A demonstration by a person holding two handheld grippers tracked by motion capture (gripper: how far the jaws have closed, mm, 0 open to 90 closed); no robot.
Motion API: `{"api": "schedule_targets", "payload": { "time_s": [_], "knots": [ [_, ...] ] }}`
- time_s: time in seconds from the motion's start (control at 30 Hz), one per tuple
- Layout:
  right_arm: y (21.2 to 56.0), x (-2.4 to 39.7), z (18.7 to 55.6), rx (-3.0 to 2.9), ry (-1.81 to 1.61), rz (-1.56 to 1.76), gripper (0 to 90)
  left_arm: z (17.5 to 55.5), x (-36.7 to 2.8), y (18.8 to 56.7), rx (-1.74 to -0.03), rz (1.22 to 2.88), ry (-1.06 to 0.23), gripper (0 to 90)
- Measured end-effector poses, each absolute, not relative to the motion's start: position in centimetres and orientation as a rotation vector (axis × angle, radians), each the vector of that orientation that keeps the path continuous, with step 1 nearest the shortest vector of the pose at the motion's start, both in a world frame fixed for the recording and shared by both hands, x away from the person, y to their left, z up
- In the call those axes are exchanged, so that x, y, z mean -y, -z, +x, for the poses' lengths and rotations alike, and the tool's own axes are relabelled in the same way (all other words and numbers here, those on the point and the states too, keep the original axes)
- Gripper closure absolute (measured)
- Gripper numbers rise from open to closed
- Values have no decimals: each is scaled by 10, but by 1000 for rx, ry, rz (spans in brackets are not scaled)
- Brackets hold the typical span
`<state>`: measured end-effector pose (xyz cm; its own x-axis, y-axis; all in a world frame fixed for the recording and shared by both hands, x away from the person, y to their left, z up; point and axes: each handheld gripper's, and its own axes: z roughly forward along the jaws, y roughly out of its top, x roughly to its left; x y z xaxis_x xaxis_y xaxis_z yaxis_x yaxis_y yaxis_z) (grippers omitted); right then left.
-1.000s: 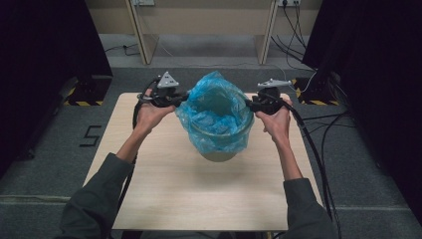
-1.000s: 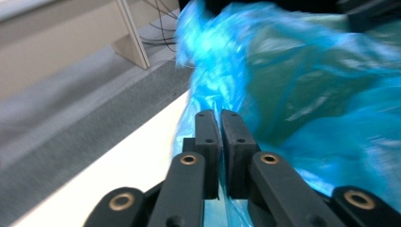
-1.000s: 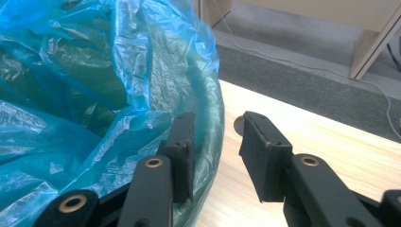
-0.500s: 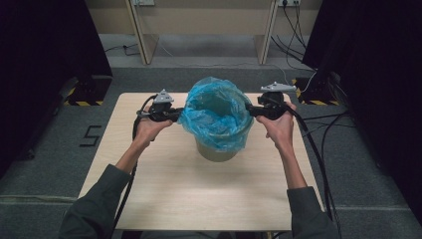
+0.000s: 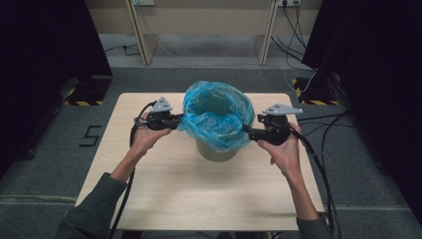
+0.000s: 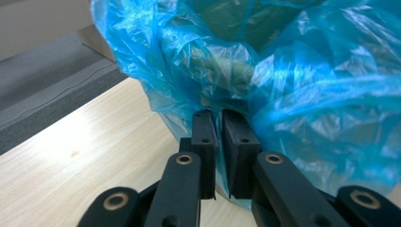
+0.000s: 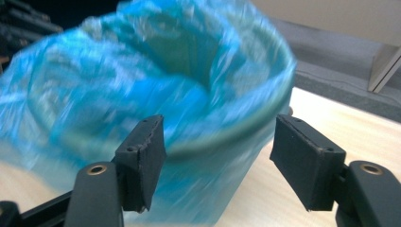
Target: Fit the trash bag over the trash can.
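The high view showed the blue bag (image 5: 216, 117) being fitted over the bin (image 5: 217, 152) on the table (image 5: 149, 194), the left gripper (image 5: 175, 121) pinching its edge, the right gripper (image 5: 249, 132) just opening, empty, before the rim; probably a fresh grip followed

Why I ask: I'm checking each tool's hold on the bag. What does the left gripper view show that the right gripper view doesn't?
Left gripper view: the left tool shut, pinching a fold of the blue bag between its pads. Right gripper view: the right tool open, its jaws having just been opening, wide apart and off the bag, with the bin's rim lined. Both: the blue bag over the bin and the wooden table.
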<state>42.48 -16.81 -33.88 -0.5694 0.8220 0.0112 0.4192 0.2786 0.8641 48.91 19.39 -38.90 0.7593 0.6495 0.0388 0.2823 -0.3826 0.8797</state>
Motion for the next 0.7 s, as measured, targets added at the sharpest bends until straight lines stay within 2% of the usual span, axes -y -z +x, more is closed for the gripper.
{"api": "schedule_targets", "payload": {
  "time_s": [0.27,0.37,0.43,0.53,0.6,0.7],
  "knots": [
    [367,167,416,-2179,-1186,1111,322,470,-192,391,-654,1969,-462,830],
    [375,167,423,-2209,-1182,1103,427,469,-192,391,-653,1967,-457,828],
    [381,167,427,-2231,-1176,1074,592,469,-192,392,-652,1965,-457,828],
    [388,170,433,-2260,-1165,1051,772,470,-193,393,-657,1964,-460,829],
    [393,173,438,-2273,-1151,1050,852,472,-194,396,-668,1957,-461,832],
    [400,176,446,-2296,-1122,1052,895,478,-196,404,-695,1957,-458,840]
  ]
}}
